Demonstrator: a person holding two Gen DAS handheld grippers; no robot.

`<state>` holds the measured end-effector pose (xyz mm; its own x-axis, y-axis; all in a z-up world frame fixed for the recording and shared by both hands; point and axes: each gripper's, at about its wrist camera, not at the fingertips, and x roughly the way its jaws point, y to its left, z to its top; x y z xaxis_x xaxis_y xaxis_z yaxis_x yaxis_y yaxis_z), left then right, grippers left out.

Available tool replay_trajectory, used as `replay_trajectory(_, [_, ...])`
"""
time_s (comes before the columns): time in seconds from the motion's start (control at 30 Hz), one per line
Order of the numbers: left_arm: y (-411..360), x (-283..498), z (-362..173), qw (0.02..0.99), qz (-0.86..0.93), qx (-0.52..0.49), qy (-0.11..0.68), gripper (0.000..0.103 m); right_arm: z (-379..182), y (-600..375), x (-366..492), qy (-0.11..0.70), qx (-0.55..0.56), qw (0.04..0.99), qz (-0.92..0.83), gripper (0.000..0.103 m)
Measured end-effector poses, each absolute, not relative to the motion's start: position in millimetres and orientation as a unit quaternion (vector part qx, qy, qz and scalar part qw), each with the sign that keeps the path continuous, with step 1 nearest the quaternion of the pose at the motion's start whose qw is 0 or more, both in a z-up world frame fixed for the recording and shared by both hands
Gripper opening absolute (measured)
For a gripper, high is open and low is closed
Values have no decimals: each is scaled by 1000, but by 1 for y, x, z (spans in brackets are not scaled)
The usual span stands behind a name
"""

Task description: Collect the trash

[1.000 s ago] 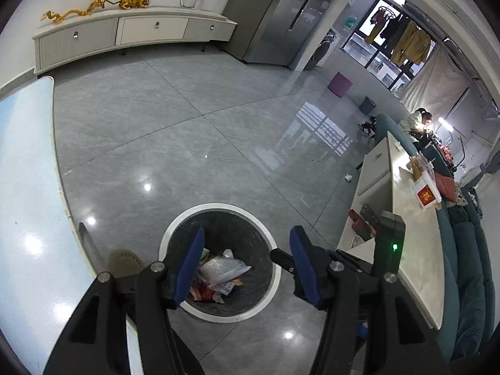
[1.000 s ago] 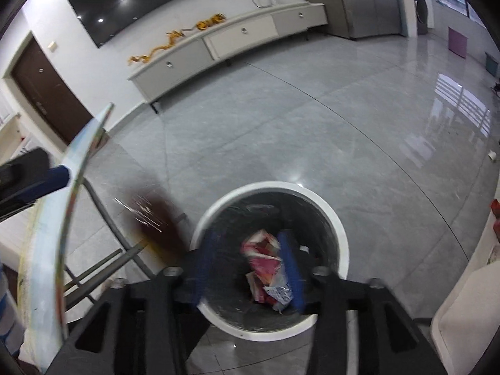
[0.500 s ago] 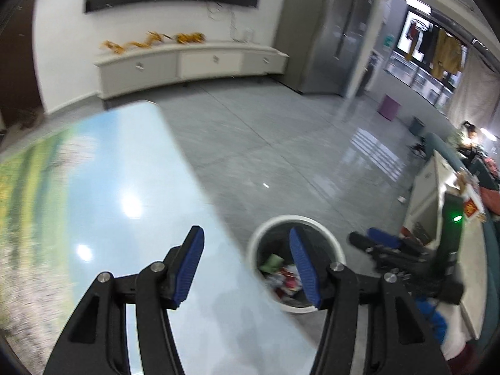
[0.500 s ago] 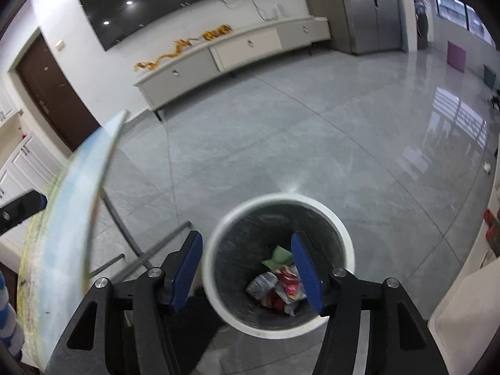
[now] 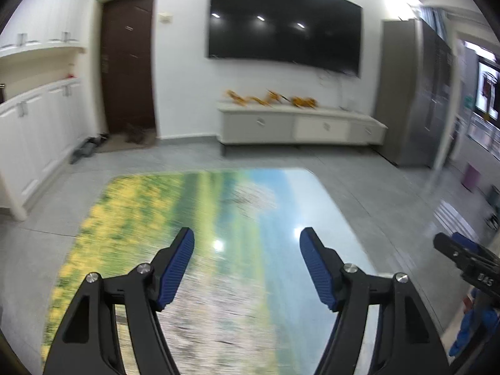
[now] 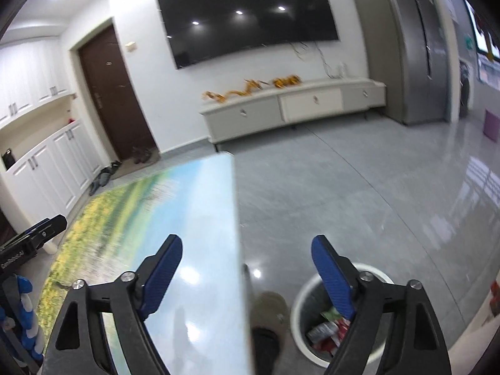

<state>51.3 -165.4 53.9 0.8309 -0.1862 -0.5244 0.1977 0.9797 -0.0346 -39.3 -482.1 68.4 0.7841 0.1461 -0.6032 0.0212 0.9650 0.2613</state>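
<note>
Left wrist view: left gripper (image 5: 247, 268) hangs over the table (image 5: 281, 200), a glossy top printed with a landscape of yellow flowers, green field and blue sky. Jaws are opening, blue pads wide apart, nothing between them. Tabletop looks bare from this side, though the picture is smeared by motion. At the right edge of the view, past the table's right edge, the right gripper (image 5: 462, 250) shows as a black body with a blue tip.

Right wrist view: right gripper (image 6: 247, 268) sits above the table's right edge, one finger over the tabletop, the other over the floor (image 6: 359, 187). Jaws opening, empty. Trash bin (image 6: 301, 300), round with a white rim, stands on the floor just beside that edge, partly behind the right-hand finger. Inside the bin lie crumpled wrappers (image 6: 325, 331), red, silver and green. A blurred tan and dark shape lies on the floor between table and bin; cannot tell what it is.

Background, both views: wall television (image 5: 284, 23), low white cabinet (image 5: 297, 125) with yellow ornaments on top, dark brown door (image 5: 128, 62), white cupboards along the left wall, grey refrigerator (image 6: 409, 47) at right.
</note>
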Motion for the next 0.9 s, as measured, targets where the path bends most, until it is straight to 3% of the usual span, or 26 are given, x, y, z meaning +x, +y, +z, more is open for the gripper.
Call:
replay_trajectory(0.1, [-139, 45, 71, 967, -62, -2, 247, 77, 87, -454, -33, 304, 119, 944, 45, 98])
replay_trajectory(0.23, [-108, 34, 85, 975, -22, -18, 219, 79, 103, -421, -30, 280, 106, 953, 44, 103])
replay_trajectory(0.47, [-86, 11, 99, 982, 18, -17, 189, 84, 110, -378, -40, 264, 58, 962, 31, 103])
replay_trajectory(0.7, [-84, -12, 108, 985, 39, -13, 167, 103, 116, -359, -53, 250, 40, 967, 32, 103])
replay_trajectory(0.9, [-80, -32, 118, 987, 55, -19, 153, 103, 126, -358, -65, 234, 45, 971, 26, 103])
